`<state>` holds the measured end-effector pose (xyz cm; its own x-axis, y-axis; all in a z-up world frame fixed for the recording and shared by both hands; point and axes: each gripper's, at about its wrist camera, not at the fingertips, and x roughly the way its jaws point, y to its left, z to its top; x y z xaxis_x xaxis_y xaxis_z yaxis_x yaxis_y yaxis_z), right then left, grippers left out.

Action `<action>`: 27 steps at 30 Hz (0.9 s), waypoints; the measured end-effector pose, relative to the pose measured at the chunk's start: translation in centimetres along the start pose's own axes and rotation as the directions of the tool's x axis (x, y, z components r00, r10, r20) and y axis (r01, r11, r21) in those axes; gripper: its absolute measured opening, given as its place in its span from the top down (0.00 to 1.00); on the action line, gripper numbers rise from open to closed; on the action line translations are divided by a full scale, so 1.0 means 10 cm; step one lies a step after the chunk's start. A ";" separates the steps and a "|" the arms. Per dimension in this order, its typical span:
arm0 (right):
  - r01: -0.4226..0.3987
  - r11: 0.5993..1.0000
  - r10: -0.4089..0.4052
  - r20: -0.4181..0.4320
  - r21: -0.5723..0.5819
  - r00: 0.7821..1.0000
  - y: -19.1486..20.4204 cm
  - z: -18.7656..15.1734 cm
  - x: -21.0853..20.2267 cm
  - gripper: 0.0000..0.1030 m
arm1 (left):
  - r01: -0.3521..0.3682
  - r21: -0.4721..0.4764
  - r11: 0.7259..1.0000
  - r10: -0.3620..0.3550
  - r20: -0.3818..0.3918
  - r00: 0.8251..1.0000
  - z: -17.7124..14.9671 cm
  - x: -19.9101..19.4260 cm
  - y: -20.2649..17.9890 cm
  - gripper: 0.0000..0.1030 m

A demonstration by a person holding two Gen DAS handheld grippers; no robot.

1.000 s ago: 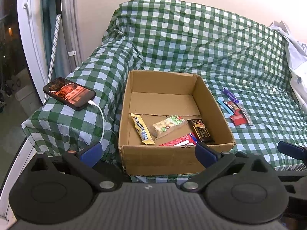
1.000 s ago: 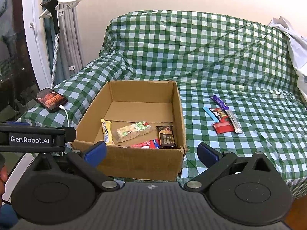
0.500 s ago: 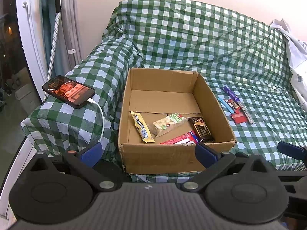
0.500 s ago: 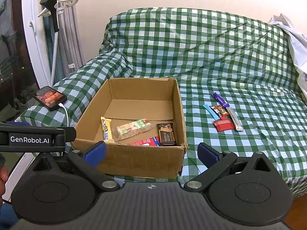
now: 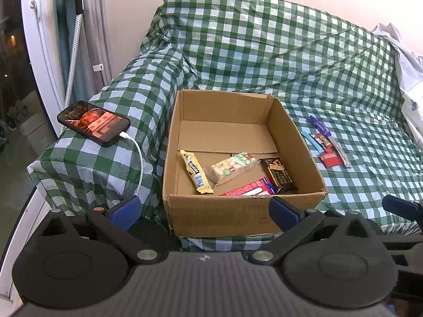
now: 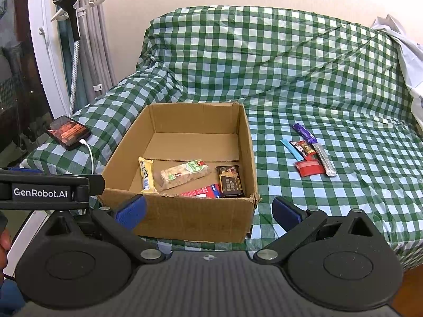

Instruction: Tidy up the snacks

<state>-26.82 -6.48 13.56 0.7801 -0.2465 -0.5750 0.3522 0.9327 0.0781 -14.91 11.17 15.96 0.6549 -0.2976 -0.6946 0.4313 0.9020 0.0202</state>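
Your right claw [image 6: 208, 211], its jaws apart and empty, is nearer the loose snack bars [image 6: 309, 153], which lie far-right of it on the checked cover, right of the cardboard box [image 6: 185, 216], long axes running near-to-far.

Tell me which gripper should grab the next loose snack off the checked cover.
Probably the right gripper. The loose snacks lie right of the cardboard box, on its side and unobstructed. The left gripper faces the box, further off. Both are open and empty.
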 end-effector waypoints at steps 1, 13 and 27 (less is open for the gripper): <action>0.000 1.000 0.000 0.000 0.001 1.000 0.00 0.00 0.00 0.02 | 0.000 0.000 1.000 0.000 -0.001 1.000 0.00 0.00 0.00 0.00; -0.006 1.000 0.006 -0.020 0.008 1.000 0.00 -0.01 0.06 0.02 | -0.004 0.007 1.000 0.004 -0.017 1.000 0.00 0.06 -0.01 0.00; -0.025 0.999 0.027 -0.060 0.034 0.998 -0.10 -0.01 0.16 0.02 | -0.019 0.032 0.999 0.020 -0.043 0.999 0.02 0.17 -0.08 0.00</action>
<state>-25.97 -7.83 12.45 0.7567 -0.2049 -0.6208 0.3498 0.9291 0.1197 -14.02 9.90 14.94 0.6359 -0.2658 -0.7245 0.4387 0.8969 0.0560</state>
